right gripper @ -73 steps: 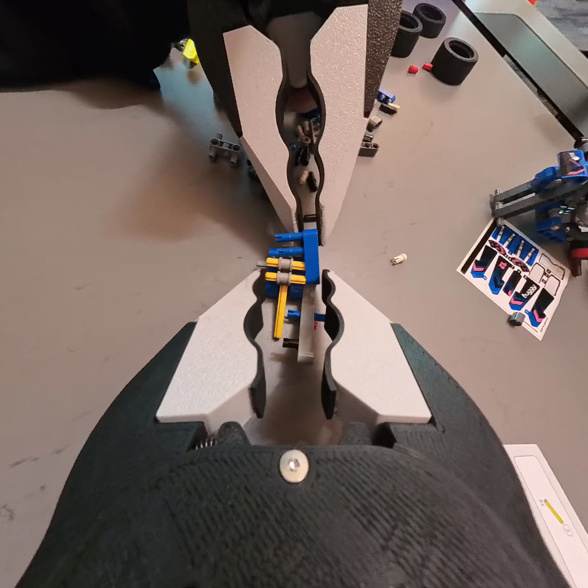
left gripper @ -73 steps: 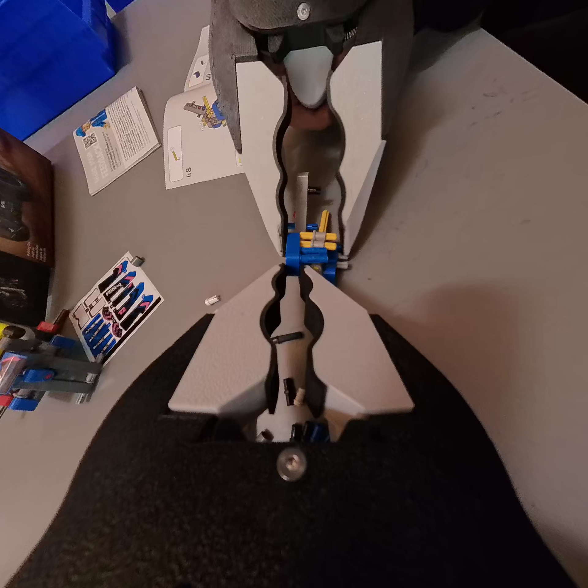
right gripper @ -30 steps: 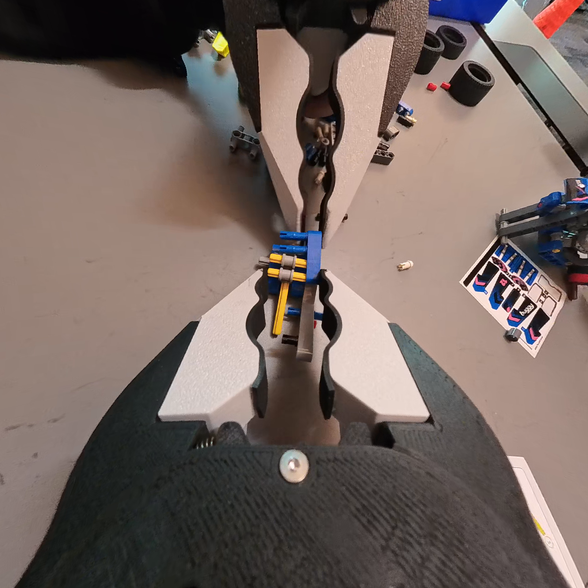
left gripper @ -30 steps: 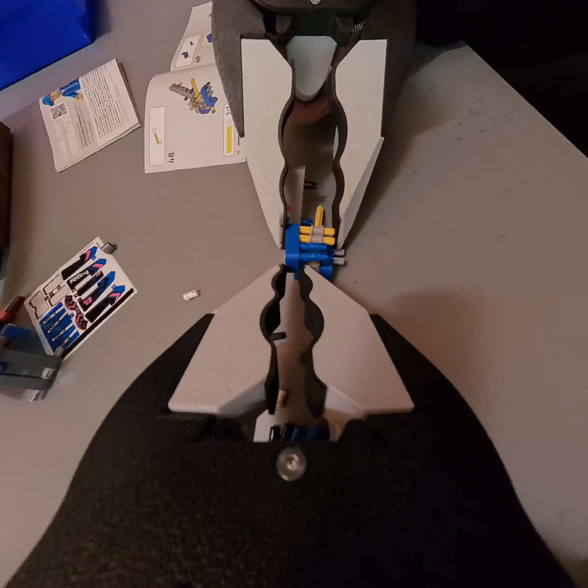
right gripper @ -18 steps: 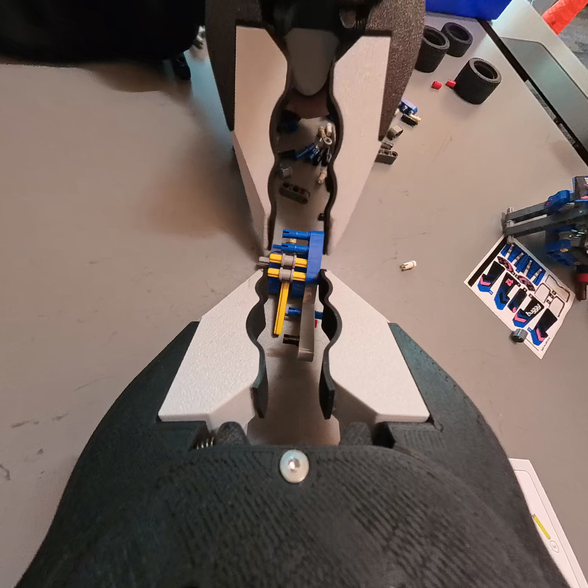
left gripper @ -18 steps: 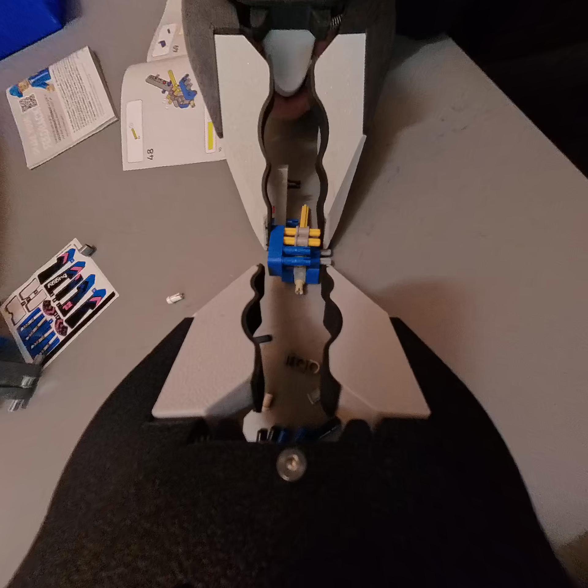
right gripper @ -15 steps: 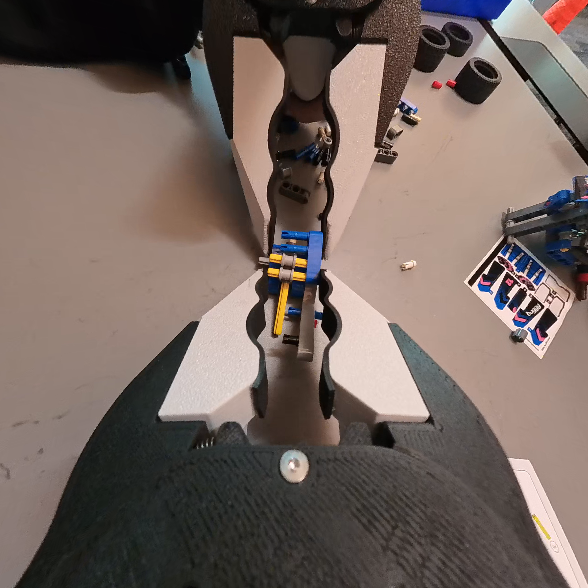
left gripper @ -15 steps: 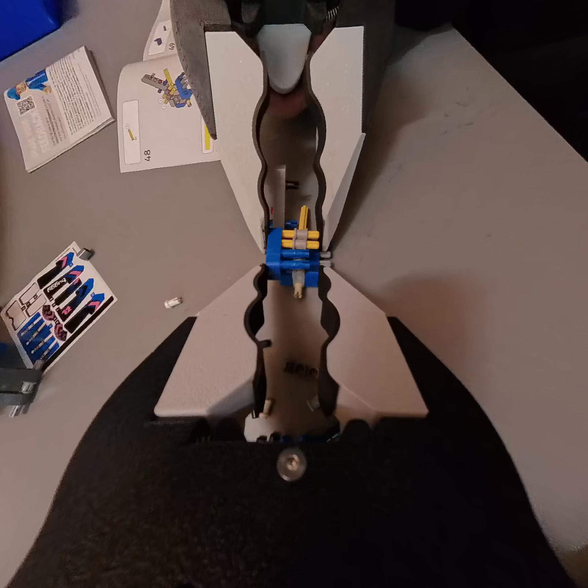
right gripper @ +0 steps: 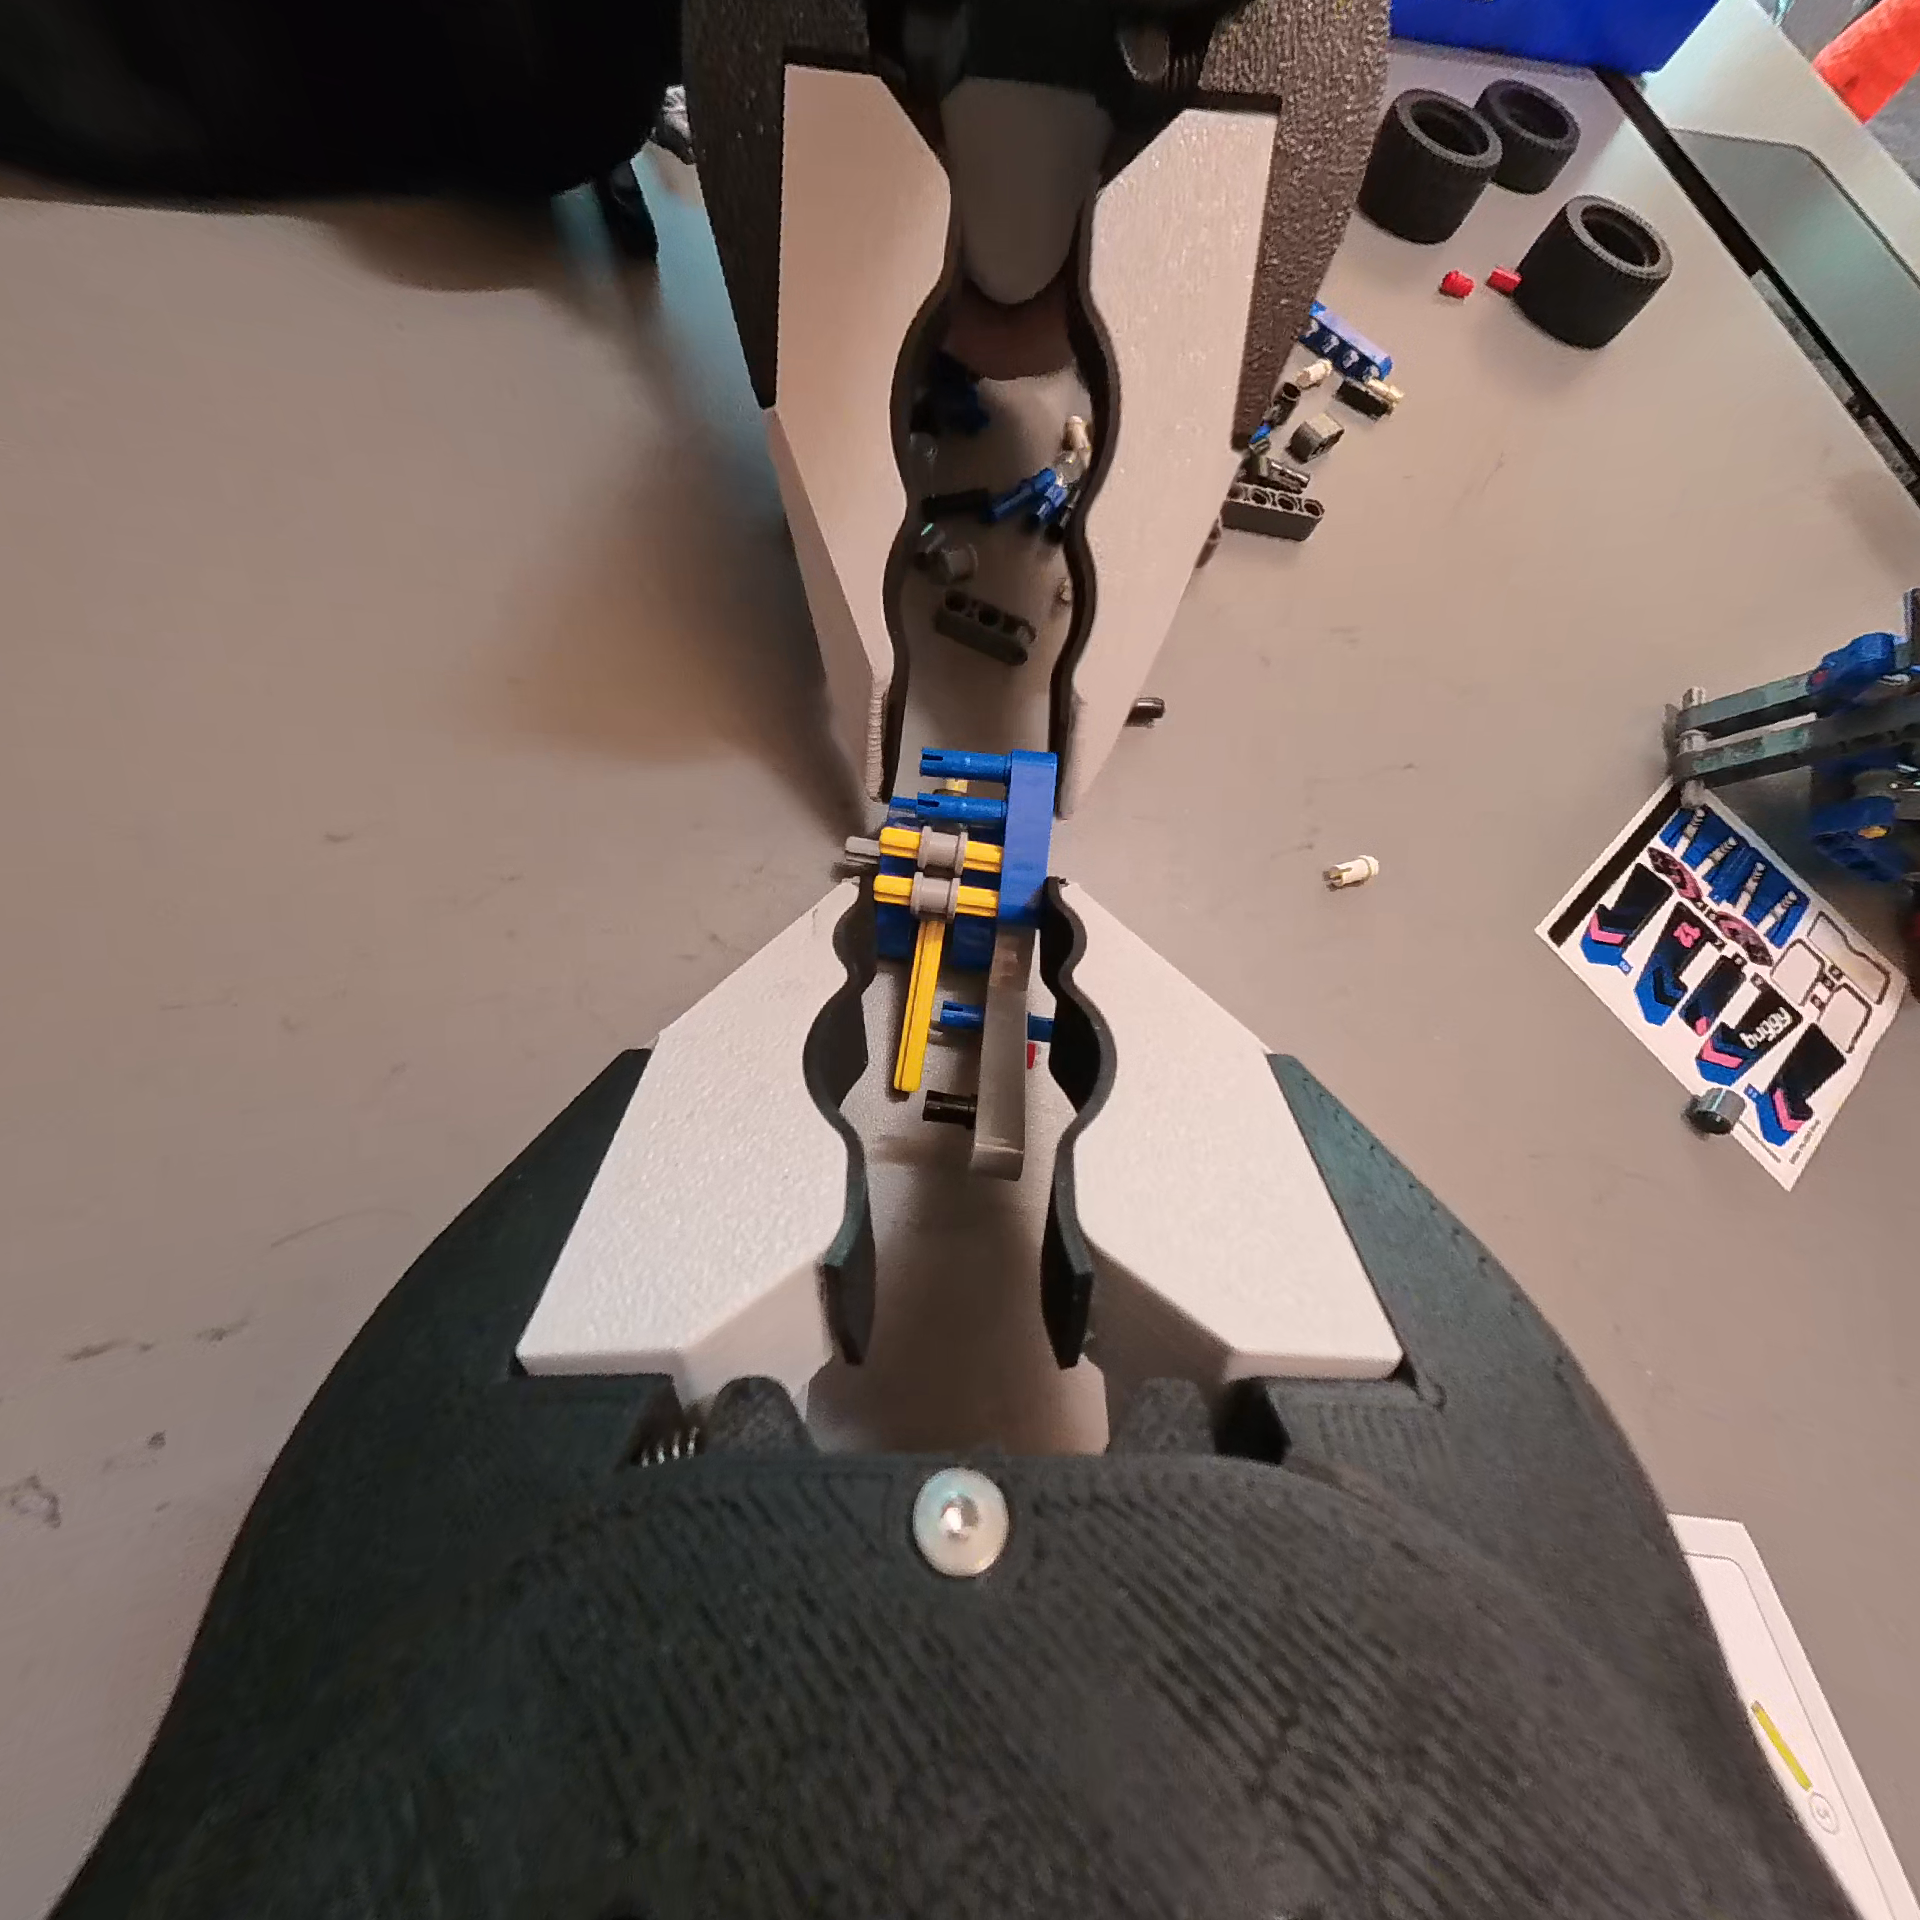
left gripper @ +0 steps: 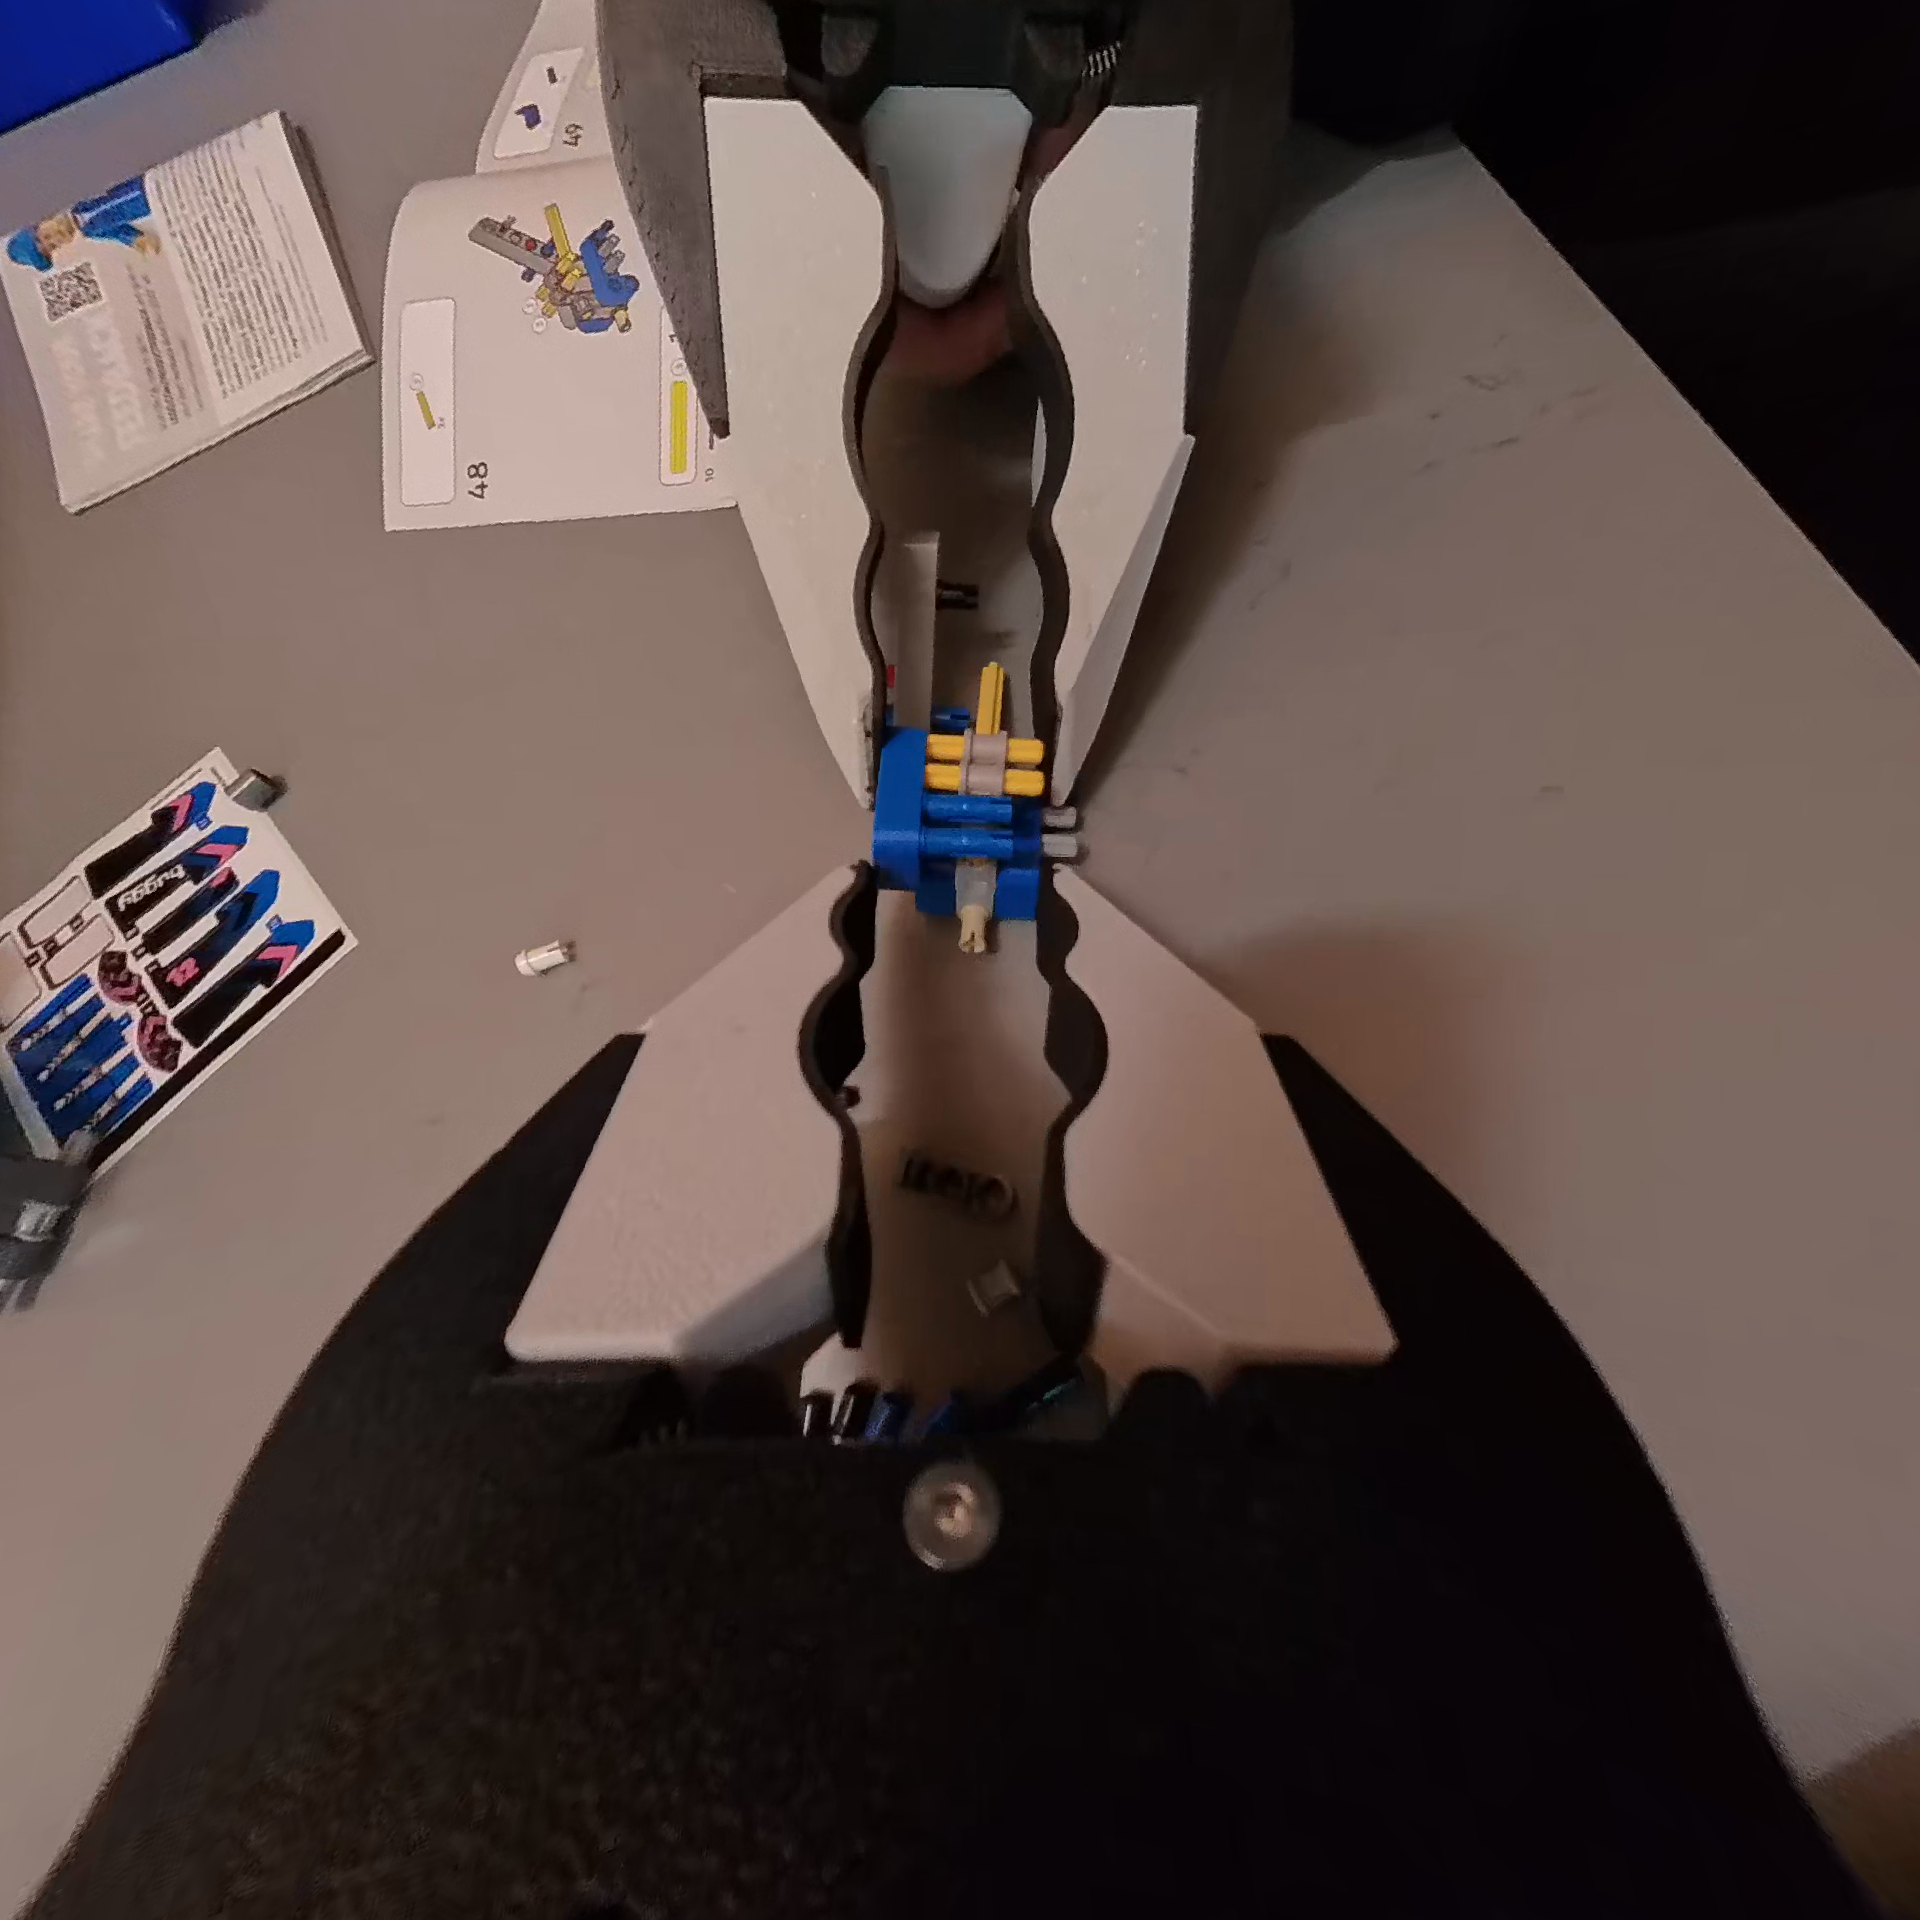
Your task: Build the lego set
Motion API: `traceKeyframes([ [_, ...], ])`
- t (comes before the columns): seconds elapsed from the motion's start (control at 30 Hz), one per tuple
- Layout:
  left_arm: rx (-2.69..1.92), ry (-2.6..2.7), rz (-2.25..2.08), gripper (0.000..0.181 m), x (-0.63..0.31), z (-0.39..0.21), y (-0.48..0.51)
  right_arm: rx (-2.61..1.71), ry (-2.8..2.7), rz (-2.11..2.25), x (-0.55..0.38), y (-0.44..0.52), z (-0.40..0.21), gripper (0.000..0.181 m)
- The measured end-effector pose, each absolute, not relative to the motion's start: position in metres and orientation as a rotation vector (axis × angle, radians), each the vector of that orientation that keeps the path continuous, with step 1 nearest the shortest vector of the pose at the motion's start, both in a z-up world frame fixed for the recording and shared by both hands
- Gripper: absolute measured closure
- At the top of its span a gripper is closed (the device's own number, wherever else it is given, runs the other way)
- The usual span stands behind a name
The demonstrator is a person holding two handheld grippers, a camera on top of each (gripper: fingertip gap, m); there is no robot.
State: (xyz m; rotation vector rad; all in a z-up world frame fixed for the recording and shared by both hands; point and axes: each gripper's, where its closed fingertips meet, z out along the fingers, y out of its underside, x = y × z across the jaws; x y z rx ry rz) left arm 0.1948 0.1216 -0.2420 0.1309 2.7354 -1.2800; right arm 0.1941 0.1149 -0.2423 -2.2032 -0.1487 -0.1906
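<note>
A small lego assembly [left gripper: 956, 831] of blue blocks, yellow axles and grey connectors hangs above the grey table between my two grippers, which face each other. My left gripper [left gripper: 956, 888] is shut on its blue end, where a tan pin [left gripper: 971, 925] sticks out toward me. My right gripper [right gripper: 954, 899] is shut on the other end of the assembly [right gripper: 1023, 831]. A long yellow axle [right gripper: 920, 997] and a grey beam [right gripper: 1003, 1049] reach back between its jaws. Each gripper shows opposite in the other's view.
An open instruction booklet [left gripper: 540, 343] and a leaflet [left gripper: 177, 301] lie far left. A sticker sheet [right gripper: 1735, 987], a loose tan pin [right gripper: 1351, 871], a part-built blue and grey frame [right gripper: 1808, 748], black tyres [right gripper: 1590, 272] and loose parts [right gripper: 1288, 457] lie on the table. The table edge [left gripper: 1662, 416] runs along the right.
My left gripper let go of its narrow hold at the tan pin, opened wider, and now closes around the blue block. The right gripper kept its hold. The pair drifted slightly.
</note>
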Motion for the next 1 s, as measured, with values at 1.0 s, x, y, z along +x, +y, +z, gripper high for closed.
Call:
traceKeyframes([
  [1.0,0.141,2.705,-1.308,0.16,0.194,-0.237,0.124,-2.206,-0.181,-0.12,0.186,0.112,-0.243,0.151],
])
